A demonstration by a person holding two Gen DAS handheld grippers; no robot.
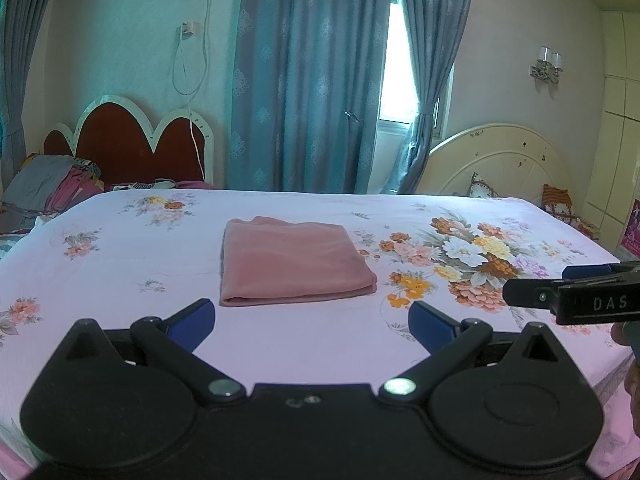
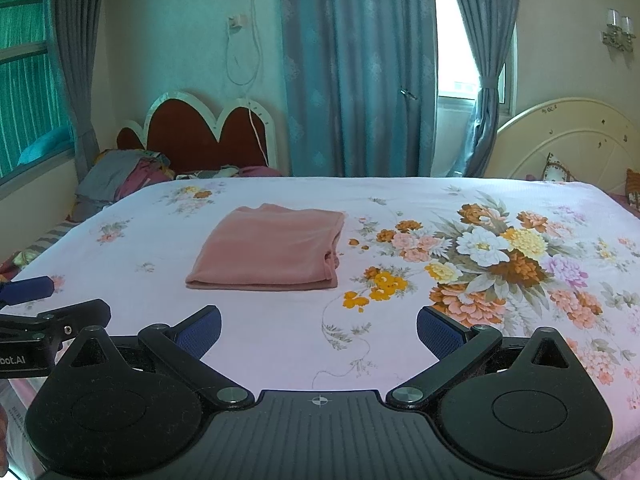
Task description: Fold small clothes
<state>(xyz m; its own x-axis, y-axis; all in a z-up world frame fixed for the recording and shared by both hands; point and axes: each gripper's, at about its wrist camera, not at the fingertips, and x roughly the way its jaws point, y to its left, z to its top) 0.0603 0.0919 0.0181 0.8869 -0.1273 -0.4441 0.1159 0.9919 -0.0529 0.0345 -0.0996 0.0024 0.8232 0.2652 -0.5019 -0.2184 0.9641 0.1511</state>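
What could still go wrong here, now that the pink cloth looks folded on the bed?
The pink cloth lies folded on the soft bedsheet; its layers gape at the right edge, so a nudge might open them. Both the left gripper and the right gripper hang open just short of it, so a careless forward move could drag the fold. The grippers sit close together and might bump.

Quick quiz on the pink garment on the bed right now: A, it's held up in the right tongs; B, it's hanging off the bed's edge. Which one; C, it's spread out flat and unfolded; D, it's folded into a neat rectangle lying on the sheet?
D: the pink garment lies folded in a rectangle on the floral sheet, with both the left tongs and right tongs open and clear of it.
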